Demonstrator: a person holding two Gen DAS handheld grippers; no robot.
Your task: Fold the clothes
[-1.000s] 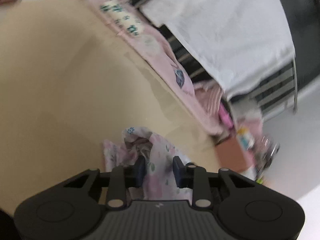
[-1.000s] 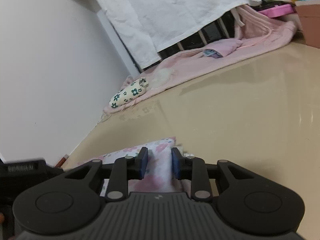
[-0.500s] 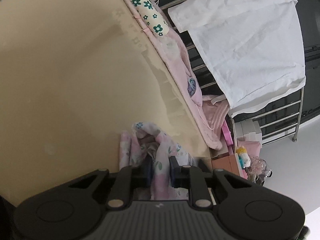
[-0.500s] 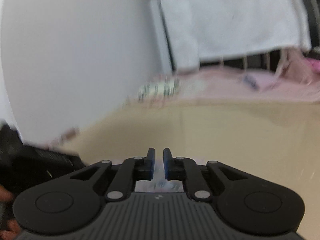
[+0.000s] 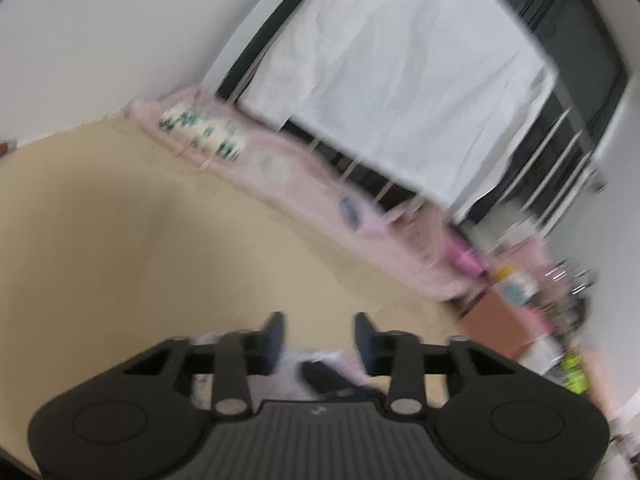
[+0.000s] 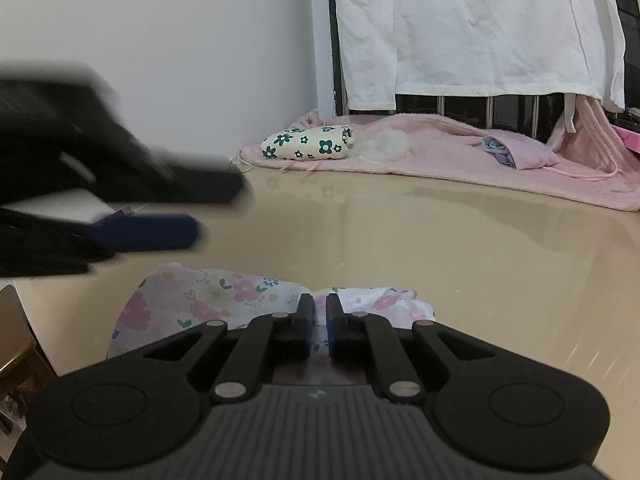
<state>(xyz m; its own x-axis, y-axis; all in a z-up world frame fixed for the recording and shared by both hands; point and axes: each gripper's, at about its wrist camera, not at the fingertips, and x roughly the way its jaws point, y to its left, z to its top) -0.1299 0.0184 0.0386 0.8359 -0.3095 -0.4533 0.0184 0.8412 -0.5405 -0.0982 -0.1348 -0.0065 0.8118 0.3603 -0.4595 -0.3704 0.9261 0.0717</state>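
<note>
A white garment with pink flowers point(image 6: 208, 300) lies crumpled on the beige floor point(image 6: 440, 260), right in front of my right gripper point(image 6: 317, 308). That gripper is shut on a fold of it, and cloth shows in the thin slit between the blue pads. My left gripper point(image 5: 320, 332) hangs above the floor with its jaws wide apart and nothing between them. In the left wrist view only a blurred scrap of the garment point(image 5: 340, 360) shows below the fingers. In the right wrist view the left gripper point(image 6: 218, 212) is a blur at the left, above the garment's left end.
A pink blanket point(image 6: 460, 160) lies along the far wall. On it are a folded cream cloth with dark flowers point(image 6: 308, 144) and a lilac item point(image 6: 516, 152). A white sheet point(image 6: 480, 28) hangs on a rack behind. A brown box point(image 5: 496, 320) stands at the right.
My left gripper has let go of the flowered garment, spread its jaws and risen off it. My right gripper has closed on the garment and rolled level.
</note>
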